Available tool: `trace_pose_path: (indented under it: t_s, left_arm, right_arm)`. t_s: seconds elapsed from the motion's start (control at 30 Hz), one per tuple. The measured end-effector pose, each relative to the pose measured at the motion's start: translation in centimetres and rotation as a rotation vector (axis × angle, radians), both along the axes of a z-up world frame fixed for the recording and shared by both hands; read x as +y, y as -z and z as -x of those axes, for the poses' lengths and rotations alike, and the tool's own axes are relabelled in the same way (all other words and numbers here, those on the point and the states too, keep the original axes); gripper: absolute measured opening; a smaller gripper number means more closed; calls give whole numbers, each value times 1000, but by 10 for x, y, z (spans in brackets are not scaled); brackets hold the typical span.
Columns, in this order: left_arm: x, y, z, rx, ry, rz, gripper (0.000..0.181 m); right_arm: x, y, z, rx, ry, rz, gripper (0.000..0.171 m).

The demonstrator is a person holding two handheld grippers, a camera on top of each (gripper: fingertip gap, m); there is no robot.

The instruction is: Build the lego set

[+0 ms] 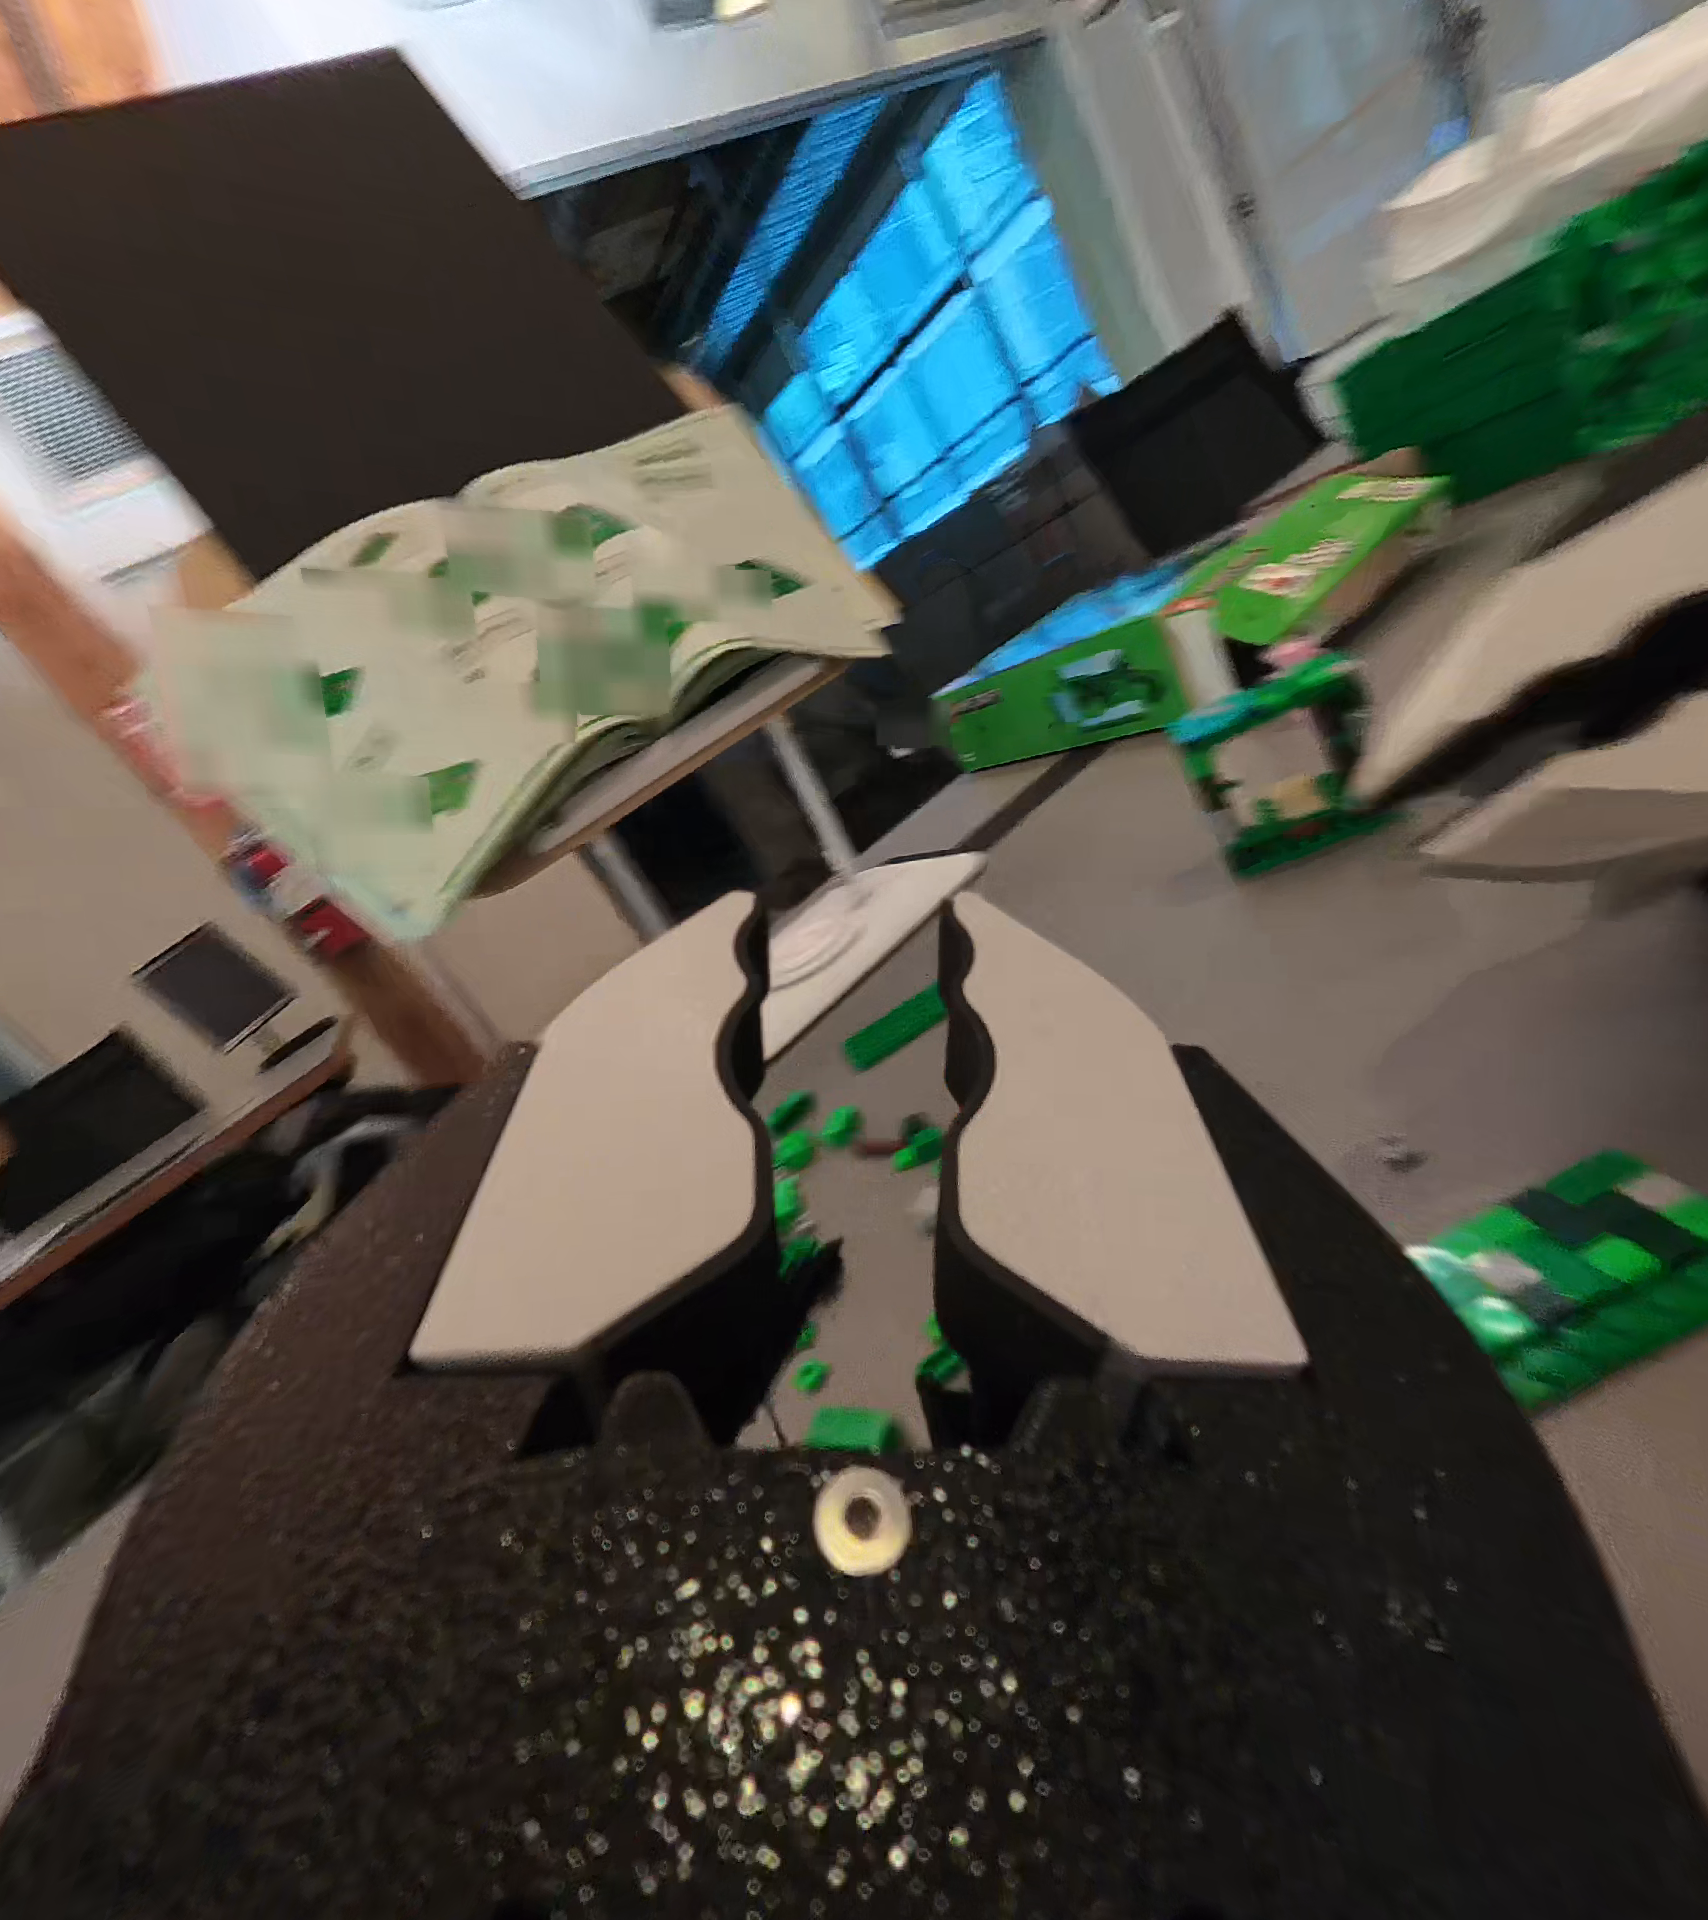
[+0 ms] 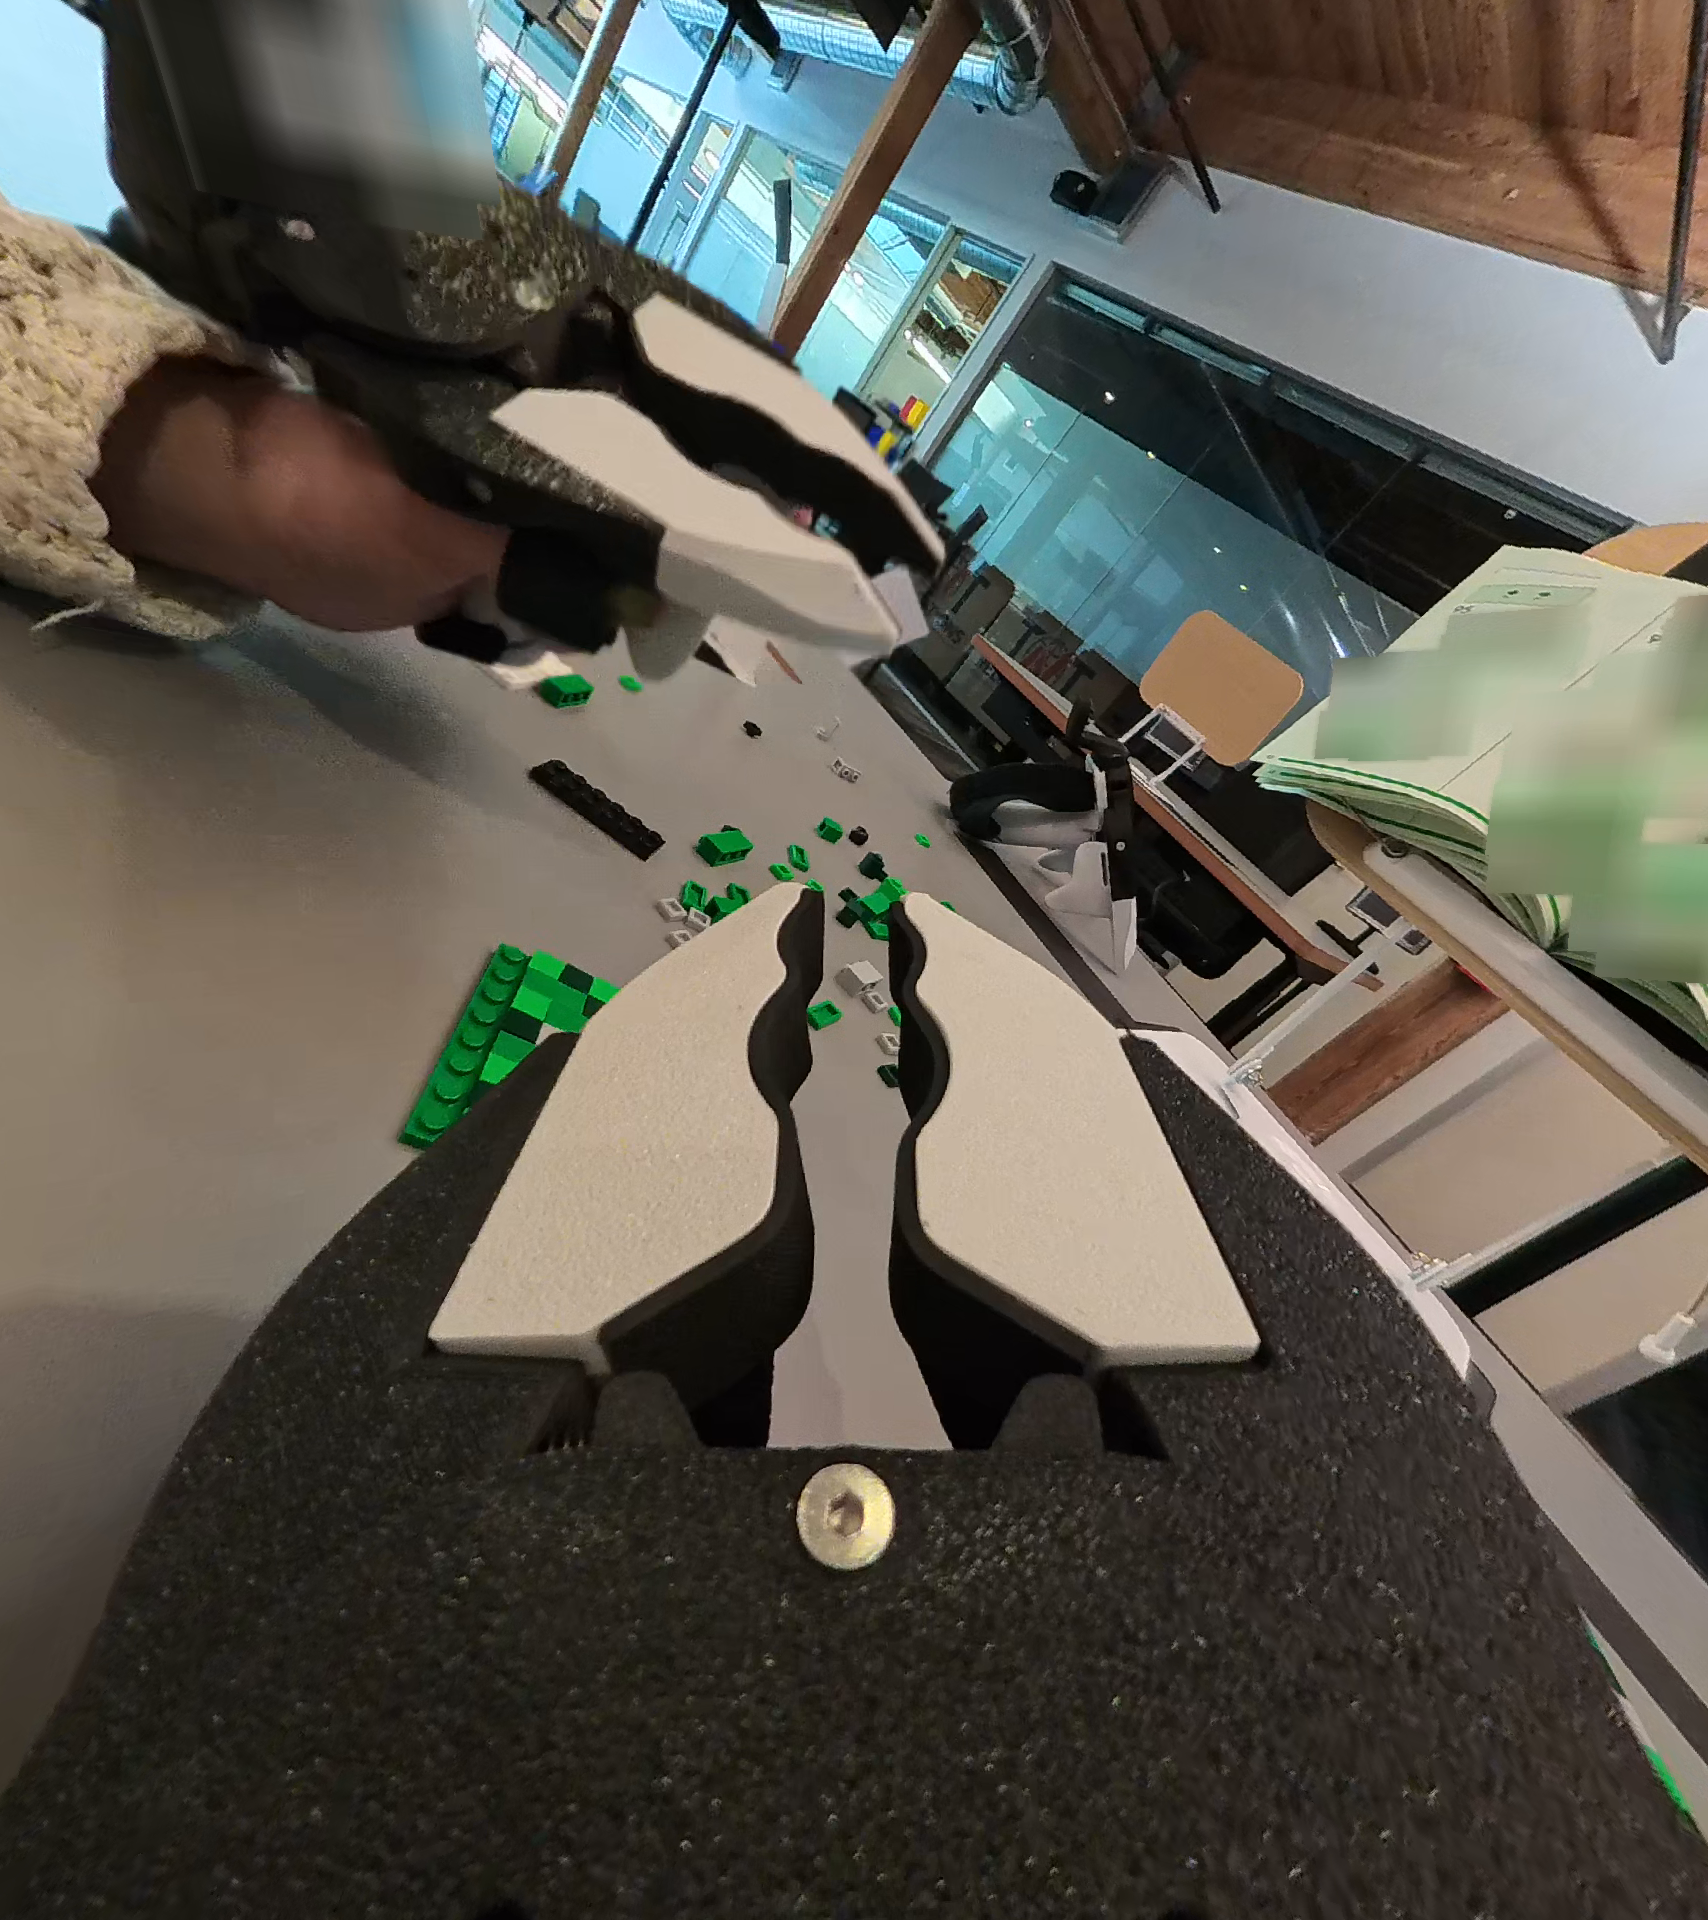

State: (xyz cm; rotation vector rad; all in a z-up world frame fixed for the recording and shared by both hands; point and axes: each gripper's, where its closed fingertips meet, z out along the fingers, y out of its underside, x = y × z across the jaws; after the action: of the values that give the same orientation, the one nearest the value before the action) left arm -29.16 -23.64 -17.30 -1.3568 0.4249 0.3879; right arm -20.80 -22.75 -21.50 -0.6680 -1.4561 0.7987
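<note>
lego plate, green and part tiled, lies flat on the table at ten o'clock of the right gripper, long axis running five to eleven. both grippers are empty, jaws slightly apart. loose bricks lie beyond; a careless sweep could scatter them. farther off, the left gripper hovers, seemingly over nothing, and its view is blurred.

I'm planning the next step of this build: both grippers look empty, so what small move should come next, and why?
Probably lower the right gripper onto the loose green pieces just beyond its fingertips. Its jaws stand slightly apart with nothing between them, and the green plate lies nearby, awaiting parts.
</note>
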Motion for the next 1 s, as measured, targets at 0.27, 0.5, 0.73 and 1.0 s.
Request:
trace_pose_path:
  t_s: [0.27, 0.5, 0.73, 1.0]
  left_arm:
    - [-42, -17, 132, -426, -332, -44, 46]
    - [-41, 8, 162, -488, -384, 23, 47]
    - [-34, 12, 159, -432, -371, 62, 43]
    - [-34, 16, 165, -416, -371, 90, 40]
  right_arm:
    - [7, -3, 0, 7, 32, 45, 11]
    - [19, 0, 5, -92, 31, 196, 9]
    - [45, -26, 49, -340, -4, 494, 15]
    - [71, -16, 164, -748, -65, 346, 8]
